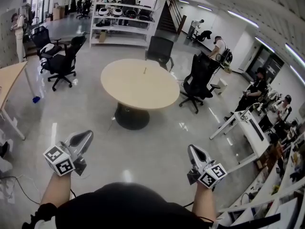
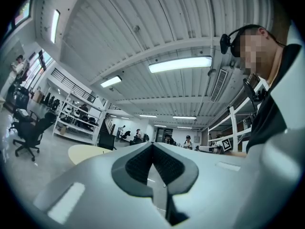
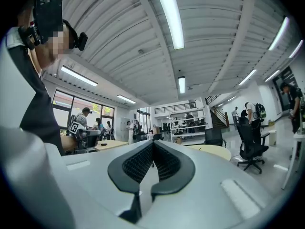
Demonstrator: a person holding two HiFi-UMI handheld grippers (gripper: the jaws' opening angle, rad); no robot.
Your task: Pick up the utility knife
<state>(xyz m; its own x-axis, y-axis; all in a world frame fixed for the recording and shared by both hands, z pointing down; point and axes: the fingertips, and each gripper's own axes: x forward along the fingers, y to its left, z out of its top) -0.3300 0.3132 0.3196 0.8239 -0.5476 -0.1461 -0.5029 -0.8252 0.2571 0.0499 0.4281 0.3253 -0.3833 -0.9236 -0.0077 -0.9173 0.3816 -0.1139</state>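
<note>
Stands on a glossy grey floor [image 1: 157, 147], well back from a round pale-wood surface [image 1: 138, 87] on a dark pedestal. Holds the left claw [image 1: 83, 138] low at the lower left of the head view and the right claw [image 1: 193, 150] at the lower right. Aims both roughly level toward that surface, both far short of it, each on a bare forearm with its marker cube nearest the body.

Has the left claw shut: in the left gripper view the ribbed dark pads [image 2: 138, 165] meet at their tips with nothing caught between them, only floor showing through the slot lower down. Has the right claw shut likewise, its pads [image 3: 167, 163] touching at the tips and gripping nothing.

Finds a small slim object [image 1: 145, 70] on the far half of the round surface, near the middle. Too small to tell for certain, but possibly the utility knife; well apart from both claws.

Sees black office chairs around: one [image 1: 159, 49] behind the surface, one [image 1: 198, 80] just to its right, another [image 1: 64, 63] well off to the left. Beyond, a white shelf rack [image 1: 121, 18] loaded with gear. At the left edge, a wooden desk [image 1: 9, 78]; along the right, a white desk [image 1: 250, 128] with seated people [image 1: 257, 92] nearby.
</note>
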